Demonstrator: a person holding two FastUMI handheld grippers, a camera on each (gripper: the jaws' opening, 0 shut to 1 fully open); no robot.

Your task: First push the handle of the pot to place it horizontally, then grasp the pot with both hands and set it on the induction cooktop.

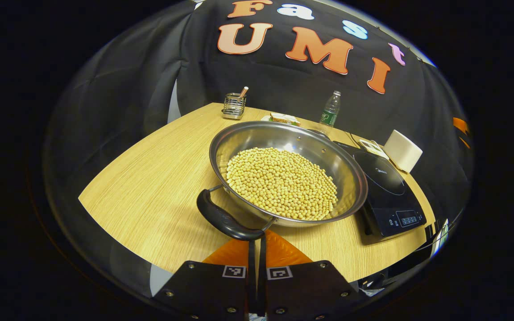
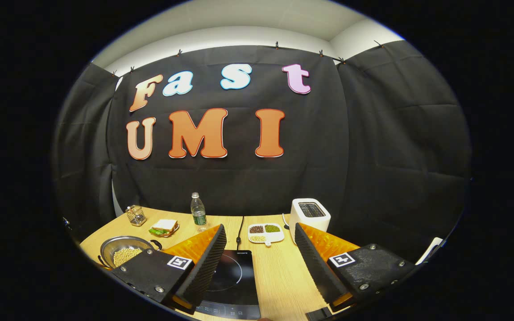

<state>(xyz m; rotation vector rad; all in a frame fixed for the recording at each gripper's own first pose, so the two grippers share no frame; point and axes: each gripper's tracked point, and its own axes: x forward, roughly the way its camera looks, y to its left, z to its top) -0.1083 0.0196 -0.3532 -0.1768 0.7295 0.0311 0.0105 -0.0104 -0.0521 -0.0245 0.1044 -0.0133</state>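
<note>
curved matte handle (image 1: 223, 219) on round steel pot (image 1: 348, 176) of beans (image 1: 281, 183)

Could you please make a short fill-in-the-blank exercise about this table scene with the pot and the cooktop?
1. The pot is filled with pale yellow ____.
2. The pot stands on the ____, not on the induction cooktop.
3. The left gripper has its fingers together just in front of the pot's black ____.
4. The right gripper is ____ above the cooktop.

Missing words: beans; table; handle; open
</note>
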